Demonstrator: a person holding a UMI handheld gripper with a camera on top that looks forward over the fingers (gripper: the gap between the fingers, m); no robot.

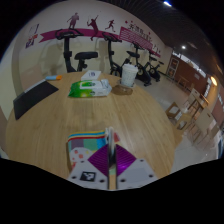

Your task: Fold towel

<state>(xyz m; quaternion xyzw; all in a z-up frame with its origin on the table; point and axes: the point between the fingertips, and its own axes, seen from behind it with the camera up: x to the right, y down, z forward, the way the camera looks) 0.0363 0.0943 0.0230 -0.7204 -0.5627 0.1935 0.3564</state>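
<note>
A towel with rainbow stripes (88,138) lies on the wooden table (60,125) just ahead of my fingers and runs in between them. My gripper (111,152) is low over the table. Its two purple pads (99,157) are closed against a thin upright fold of the towel, seen edge-on between them. The rest of the towel under the fingers is hidden.
A green and white pack of wipes (90,88) lies further along the table, with a white cylinder container (128,74) to its right. A black mat (35,97) lies at the left. Wooden chairs (188,108) stand at the right; exercise bikes (85,55) line the far wall.
</note>
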